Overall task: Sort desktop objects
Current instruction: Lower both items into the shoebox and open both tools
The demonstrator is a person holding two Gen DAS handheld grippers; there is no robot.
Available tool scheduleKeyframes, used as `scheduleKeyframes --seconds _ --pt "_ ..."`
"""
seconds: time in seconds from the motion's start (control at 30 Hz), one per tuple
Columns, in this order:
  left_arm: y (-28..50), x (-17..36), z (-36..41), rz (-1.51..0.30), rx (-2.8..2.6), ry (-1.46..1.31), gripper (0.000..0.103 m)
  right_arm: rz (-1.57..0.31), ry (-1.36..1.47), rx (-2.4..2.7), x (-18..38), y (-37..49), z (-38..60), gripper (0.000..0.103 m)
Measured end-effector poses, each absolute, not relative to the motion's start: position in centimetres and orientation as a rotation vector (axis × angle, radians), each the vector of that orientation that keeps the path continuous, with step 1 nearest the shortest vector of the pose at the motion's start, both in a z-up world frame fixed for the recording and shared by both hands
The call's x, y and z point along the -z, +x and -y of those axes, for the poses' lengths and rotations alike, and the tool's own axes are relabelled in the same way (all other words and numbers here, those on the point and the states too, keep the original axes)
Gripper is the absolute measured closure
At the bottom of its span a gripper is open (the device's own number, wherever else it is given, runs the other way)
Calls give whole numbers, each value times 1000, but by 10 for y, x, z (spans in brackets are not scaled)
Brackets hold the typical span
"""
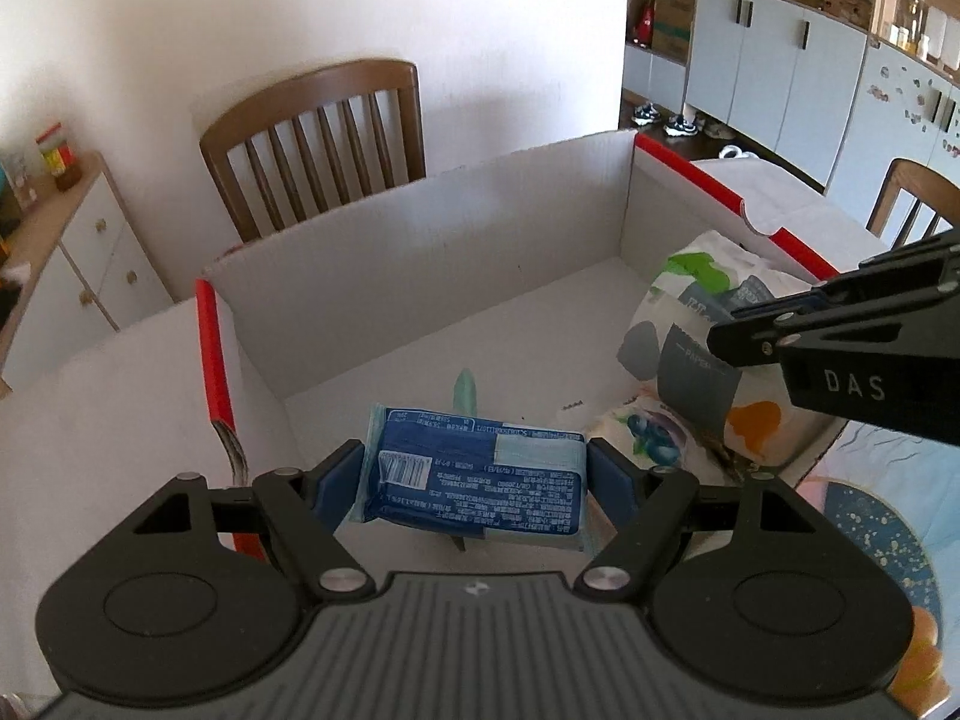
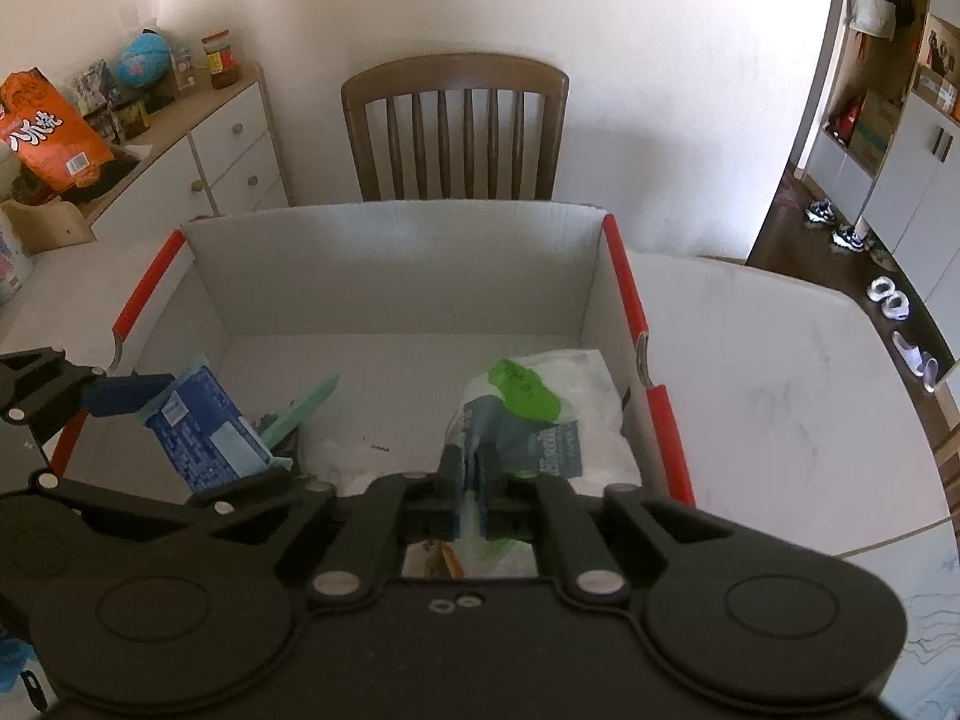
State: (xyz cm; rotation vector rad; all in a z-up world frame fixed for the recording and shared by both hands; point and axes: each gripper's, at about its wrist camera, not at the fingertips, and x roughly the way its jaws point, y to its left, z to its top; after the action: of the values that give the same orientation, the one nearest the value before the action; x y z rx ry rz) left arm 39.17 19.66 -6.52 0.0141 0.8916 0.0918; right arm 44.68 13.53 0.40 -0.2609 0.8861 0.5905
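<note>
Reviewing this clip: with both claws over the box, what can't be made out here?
- Left wrist view: the blue tissue pack's underside and whether it rests on the box floor, hidden by the pack itself and the left claw.
- Right wrist view: the lower part of the printed paper bag, covered by the right claw.
- Both views: the green strip's lower end, behind the pack; its identity is unclear.

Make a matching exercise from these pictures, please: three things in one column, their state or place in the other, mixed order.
Things:
1. blue tissue pack
2. white printed tissue bag
3. green flat stick

States:
a. pinched at a fold by the right gripper
b. lying free on the floor of the box
c. between the pads of the left gripper

Pairs: 1-c, 2-a, 3-b
</note>
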Motion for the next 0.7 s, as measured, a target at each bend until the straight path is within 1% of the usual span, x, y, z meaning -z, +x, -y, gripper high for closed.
scheduleKeyframes --seconds 0.13,0.2,0.27,0.4,0.43,0.57,0.7 --pt "393 66 -203 -903 -106 -17 23 -891 -253 -599 -6 447 -136 90" --pt "394 64 -205 -900 -111 -36 22 -887 -242 -603 -10 446 -136 84" --pt "392 63 -206 -900 -116 -52 21 -888 -228 -609 -13 446 -135 75" --pt "389 58 -207 -885 -124 -57 19 -879 -202 -618 -21 444 -133 68" --pt "388 56 -207 -882 -119 -62 19 -875 -198 -622 -23 443 -132 65" --pt "383 51 -204 -872 -109 -66 19 -858 -190 -623 -32 438 -129 60" --pt "378 46 -199 -864 -103 -61 19 -844 -178 -621 -40 434 -124 58"
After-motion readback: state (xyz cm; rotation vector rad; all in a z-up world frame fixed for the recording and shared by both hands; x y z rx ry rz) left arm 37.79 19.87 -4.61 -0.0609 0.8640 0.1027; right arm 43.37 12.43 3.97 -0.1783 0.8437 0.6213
